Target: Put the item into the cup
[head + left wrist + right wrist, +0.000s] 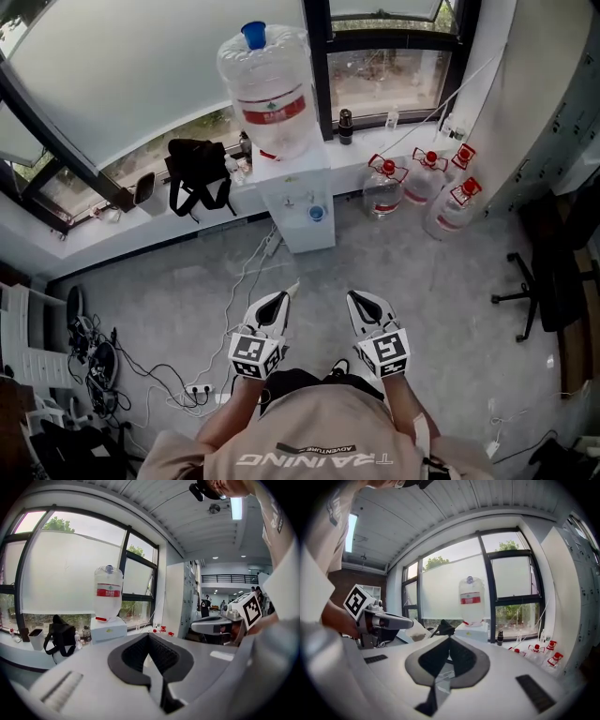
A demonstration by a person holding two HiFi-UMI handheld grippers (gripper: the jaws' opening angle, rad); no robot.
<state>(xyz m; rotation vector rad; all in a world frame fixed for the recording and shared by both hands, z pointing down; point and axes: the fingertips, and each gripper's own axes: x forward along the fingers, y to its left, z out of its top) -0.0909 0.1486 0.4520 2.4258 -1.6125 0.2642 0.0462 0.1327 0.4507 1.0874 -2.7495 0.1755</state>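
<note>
My left fingers (267, 311) and right fingers (371, 309) are shut on nothing, facing the far water dispenser (298, 202); item and cup not in view.

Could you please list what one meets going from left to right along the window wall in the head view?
Black bag, water dispenser, small dark bottle, red-capped water jugs, office chair.

Office-like workroom: water dispenser (298, 202) by windows (384, 80), spare jugs (424, 178), swivel chair (539, 281), floor cables (239, 300).
</note>
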